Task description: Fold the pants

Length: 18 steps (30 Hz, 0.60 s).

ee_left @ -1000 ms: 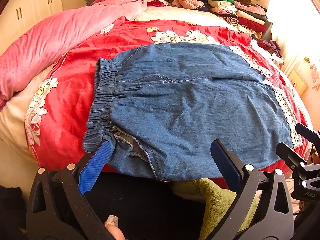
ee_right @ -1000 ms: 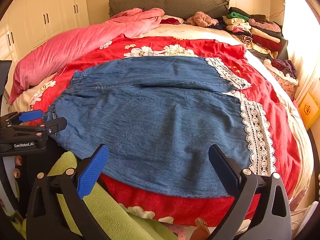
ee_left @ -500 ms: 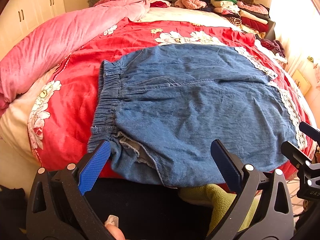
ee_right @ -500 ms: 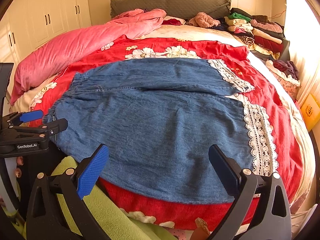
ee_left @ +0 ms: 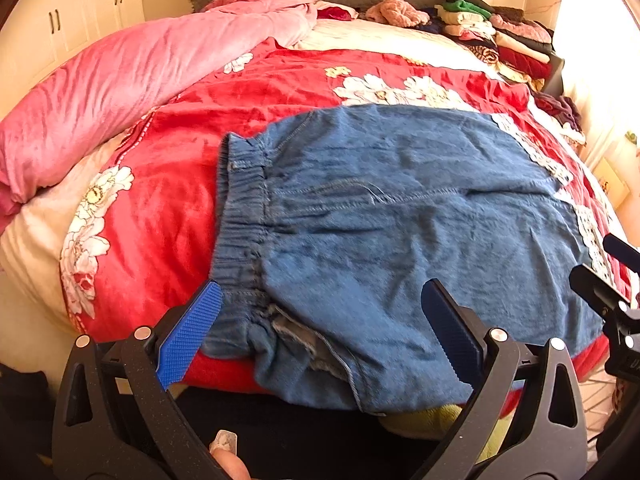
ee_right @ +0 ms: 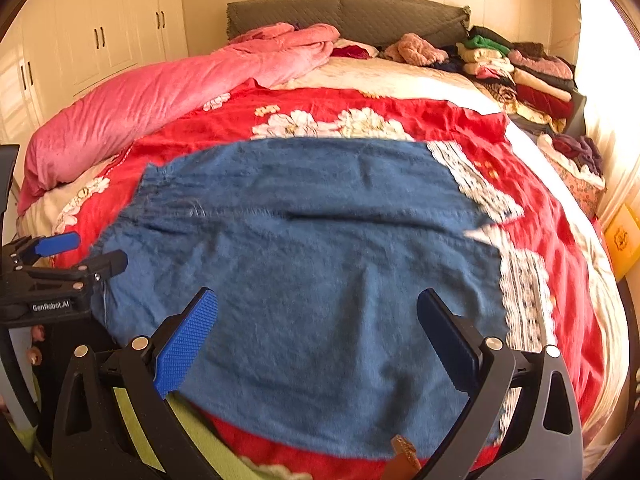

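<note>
Blue denim pants (ee_left: 400, 220) with white lace hems (ee_right: 524, 300) lie spread flat on a red floral blanket (ee_left: 168, 200), waistband to the left, legs to the right. In the right wrist view the pants (ee_right: 320, 260) fill the middle. My left gripper (ee_left: 320, 332) is open and empty, just above the near waistband corner. My right gripper (ee_right: 316, 336) is open and empty, over the near leg edge. The left gripper also shows at the left edge of the right wrist view (ee_right: 60, 264).
A pink duvet (ee_left: 120, 80) lies along the bed's left side. Stacks of folded clothes (ee_right: 520, 76) sit at the far right by the grey headboard (ee_right: 340, 12). White wardrobe doors (ee_right: 100, 40) stand at the left. Green fabric (ee_left: 440, 420) hangs below the bed's near edge.
Both grippers have moved forward, closer over the pants. The right wrist view is now motion blurred. The pants lie as before and both grippers stay open.
</note>
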Each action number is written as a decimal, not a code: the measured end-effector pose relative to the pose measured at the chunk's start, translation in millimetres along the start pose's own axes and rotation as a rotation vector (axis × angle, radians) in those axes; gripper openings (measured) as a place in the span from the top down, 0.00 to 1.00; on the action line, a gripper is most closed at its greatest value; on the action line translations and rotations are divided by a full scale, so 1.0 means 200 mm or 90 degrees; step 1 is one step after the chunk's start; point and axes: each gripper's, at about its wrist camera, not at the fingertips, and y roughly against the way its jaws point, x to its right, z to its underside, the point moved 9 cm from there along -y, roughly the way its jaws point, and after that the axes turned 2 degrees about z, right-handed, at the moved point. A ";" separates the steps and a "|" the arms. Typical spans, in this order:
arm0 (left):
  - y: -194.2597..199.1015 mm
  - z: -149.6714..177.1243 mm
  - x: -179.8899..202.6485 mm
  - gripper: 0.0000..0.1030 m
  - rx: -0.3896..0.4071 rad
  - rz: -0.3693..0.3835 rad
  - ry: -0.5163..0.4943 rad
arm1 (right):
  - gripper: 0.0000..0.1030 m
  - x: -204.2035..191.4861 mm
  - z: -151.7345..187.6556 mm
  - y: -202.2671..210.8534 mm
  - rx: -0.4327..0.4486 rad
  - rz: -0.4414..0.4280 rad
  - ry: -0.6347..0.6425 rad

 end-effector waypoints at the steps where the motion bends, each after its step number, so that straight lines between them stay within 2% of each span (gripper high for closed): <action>1: -0.01 -0.01 -0.01 0.09 -0.001 -0.001 0.003 | 0.04 -0.01 -0.03 -0.01 0.003 -0.002 0.007; 18: -0.16 -0.17 -0.29 0.09 -0.019 -0.029 0.055 | 0.04 -0.13 -0.40 -0.26 0.022 0.000 0.077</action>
